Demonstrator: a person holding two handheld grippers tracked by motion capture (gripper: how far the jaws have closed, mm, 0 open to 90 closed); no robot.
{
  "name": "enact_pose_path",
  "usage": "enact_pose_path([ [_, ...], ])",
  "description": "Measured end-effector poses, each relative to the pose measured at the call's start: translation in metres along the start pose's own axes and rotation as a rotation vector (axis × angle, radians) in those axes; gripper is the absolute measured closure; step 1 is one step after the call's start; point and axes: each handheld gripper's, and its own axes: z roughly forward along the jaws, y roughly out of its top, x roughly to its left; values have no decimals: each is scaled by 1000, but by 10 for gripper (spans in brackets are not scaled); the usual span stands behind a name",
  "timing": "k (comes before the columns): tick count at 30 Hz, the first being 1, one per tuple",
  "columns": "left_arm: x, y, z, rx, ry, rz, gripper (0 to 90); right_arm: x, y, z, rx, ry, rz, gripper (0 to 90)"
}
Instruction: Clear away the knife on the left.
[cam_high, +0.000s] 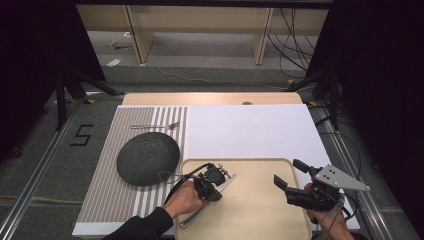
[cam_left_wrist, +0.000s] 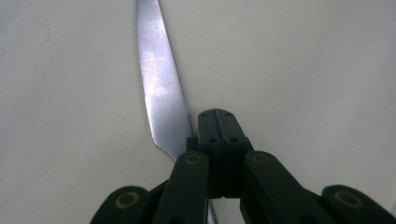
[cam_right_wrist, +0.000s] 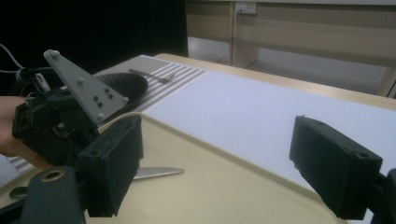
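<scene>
1. Knife (cam_left_wrist: 161, 88): lies on the beige tray (cam_high: 260, 210), near its left edge, blade pointing up-right in high view, handle toward the person.
2. L gripper (cam_high: 220, 175) is down at the knife; in left gripper view its jaws are pressed together w/ no gap, right beside the blade. Looks clenched w/ nothing between the tips; whether some lower part pinches the knife, can't tell.
3. R gripper (cam_high: 290, 172) hovers over the tray's right side, jaws spread wide, holding nothing, well apart from the knife.
4. Fork (cam_high: 155, 126) sits on the striped mat (cam_high: 100, 200), beyond the dark round plate (cam_high: 148, 158); neither gripper is near either.
5. Progress, as I judge it: knife is on the tray, so that item seems placed or about to be picked; can't say which from the pics. Fork and plate not yet handled, so most of the work looks left.
6. Likely next: L hand frees itself or lifts the knife; R is ready to grab.
</scene>
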Motion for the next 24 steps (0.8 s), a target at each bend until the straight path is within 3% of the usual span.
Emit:
enact_pose_path([
  [24,29,-10,-11,21,38,-84,894,0,0,0,0,1,-1,184],
])
